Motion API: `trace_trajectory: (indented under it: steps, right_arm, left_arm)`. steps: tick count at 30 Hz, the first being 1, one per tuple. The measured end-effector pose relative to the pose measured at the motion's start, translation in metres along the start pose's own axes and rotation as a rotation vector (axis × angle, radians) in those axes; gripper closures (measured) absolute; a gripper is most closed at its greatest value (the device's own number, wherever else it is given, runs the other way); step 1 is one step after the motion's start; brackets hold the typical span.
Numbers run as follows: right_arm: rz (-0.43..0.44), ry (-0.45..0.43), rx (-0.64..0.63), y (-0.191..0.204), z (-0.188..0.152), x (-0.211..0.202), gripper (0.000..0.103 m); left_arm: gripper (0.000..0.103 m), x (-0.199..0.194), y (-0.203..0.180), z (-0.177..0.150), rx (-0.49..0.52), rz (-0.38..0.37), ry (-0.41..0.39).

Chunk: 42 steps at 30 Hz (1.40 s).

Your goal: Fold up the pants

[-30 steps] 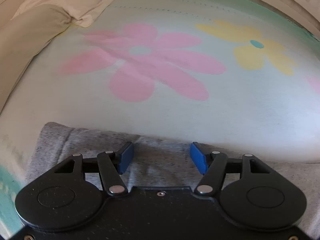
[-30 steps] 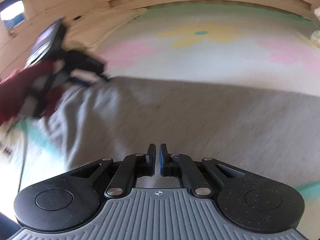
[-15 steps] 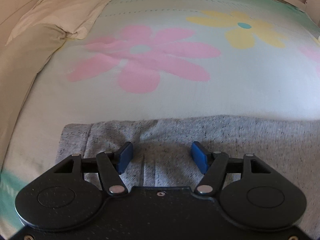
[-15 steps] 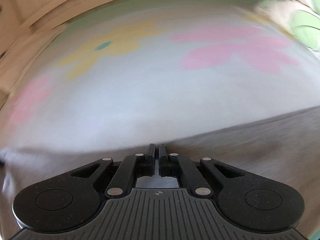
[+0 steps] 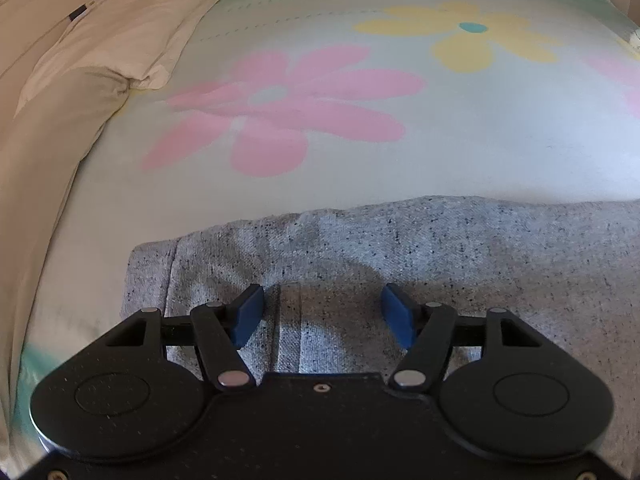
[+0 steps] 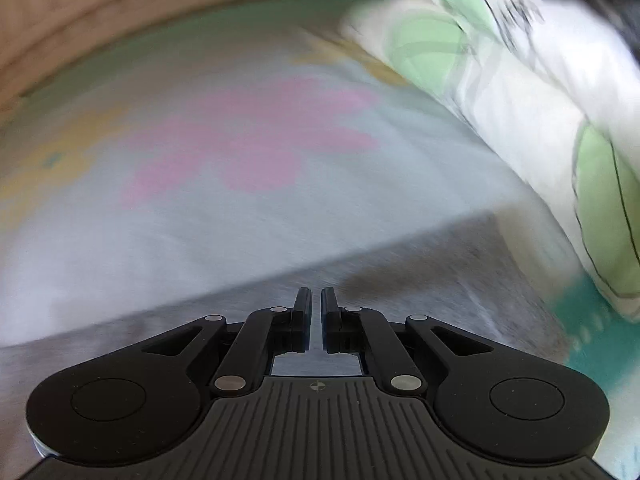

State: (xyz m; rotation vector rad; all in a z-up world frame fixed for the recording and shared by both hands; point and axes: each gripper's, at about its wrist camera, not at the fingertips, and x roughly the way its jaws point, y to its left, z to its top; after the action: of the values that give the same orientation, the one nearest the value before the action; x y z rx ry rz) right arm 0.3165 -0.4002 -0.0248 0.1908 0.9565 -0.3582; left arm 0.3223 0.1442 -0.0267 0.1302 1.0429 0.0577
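Pants (image 5: 400, 256) lie flat on your flowered sheet (image 5: 440, 152); your left gripper (image 5: 322, 312) hovers over them jaws wide, your right gripper (image 6: 316, 312) nearly closed, gripping nothing.

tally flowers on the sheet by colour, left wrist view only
Pink flower: 1 whole, plus 1 partly cut off at the right edge = 2
Yellow flower: 1
Total: 3
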Motion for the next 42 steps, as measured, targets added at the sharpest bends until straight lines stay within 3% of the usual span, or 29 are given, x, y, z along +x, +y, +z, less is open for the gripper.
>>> trace_trajectory:
  steps: [2,6,10,12,14,18,23,27,31,38,42]
  right_arm:
    - [-0.034,0.026,0.043,-0.009,-0.005,0.017,0.099]
    - [-0.043,-0.038,0.019,-0.009,0.003,0.022,0.098]
    - [0.027,-0.091,0.058,-0.032,0.008,-0.001,0.097]
    - [0.043,-0.123,0.069,-0.050,0.011,-0.019,0.092]
    - [0.073,-0.146,0.094,-0.072,0.010,-0.035,0.068]
    - [0.123,-0.133,0.172,-0.118,-0.001,-0.050,0.066]
    - [0.108,-0.079,0.225,-0.149,-0.024,-0.058,0.065]
    - [0.140,-0.047,0.290,-0.165,-0.044,-0.060,0.060]
    - [0.168,-0.029,0.377,-0.176,-0.060,-0.055,0.055]
    - [0.256,0.004,0.498,-0.185,-0.068,-0.032,0.055]
    - [0.290,-0.019,0.520,-0.184,-0.066,-0.025,0.054]
  left_arm:
    - [0.032,0.001,0.000,-0.001,-0.019,0.009,-0.001]
    - [0.031,-0.003,-0.011,-0.004,0.008,0.059,-0.013]
    - [0.035,-0.020,-0.024,0.000,0.006,0.093,-0.055]
    - [0.035,-0.038,-0.036,0.003,-0.008,0.064,-0.096]
    - [0.035,-0.055,-0.054,0.005,-0.018,0.015,-0.126]
    - [0.034,-0.083,-0.105,-0.001,-0.028,-0.115,-0.151]
    - [0.034,-0.097,-0.181,-0.025,0.037,-0.260,-0.098]
    - [0.034,-0.100,-0.225,-0.040,0.084,-0.310,-0.062]
    - [0.034,-0.092,-0.249,-0.042,0.101,-0.296,-0.046]
    - [0.032,-0.055,-0.249,-0.040,-0.022,-0.289,0.045]
    - [0.028,-0.056,-0.258,-0.042,0.047,-0.266,0.038]
